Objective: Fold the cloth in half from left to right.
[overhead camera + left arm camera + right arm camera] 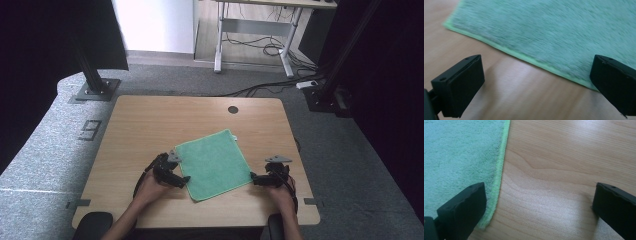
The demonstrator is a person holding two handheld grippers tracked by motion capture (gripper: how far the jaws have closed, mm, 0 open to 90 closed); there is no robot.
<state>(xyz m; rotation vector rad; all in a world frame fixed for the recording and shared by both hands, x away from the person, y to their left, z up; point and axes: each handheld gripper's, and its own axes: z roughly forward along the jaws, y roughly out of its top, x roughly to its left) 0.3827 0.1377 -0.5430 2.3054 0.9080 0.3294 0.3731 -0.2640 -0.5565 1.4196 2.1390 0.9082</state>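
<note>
Both sets of jaws are spread wide, nothing pinched. Left gripper [183, 179] is set at the cloth's [214, 162] near-left edge, right gripper [253, 178] at its near-right corner; cloth lies flat mid-table [150, 125]. Risk: hem lies flush on the wood, so jaws closed too high would skid over it, or only the hem gets nipped and slips out on lifting.

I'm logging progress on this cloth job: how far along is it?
Done: the green microfibre cloth lies spread flat, unfolded, on the wooden table. In hand: the left gripper and right gripper sit at its near corners, jaws wide open, one at each side edge, gripping nothing. Left: closing on the cloth, and any lifting or folding.
</note>
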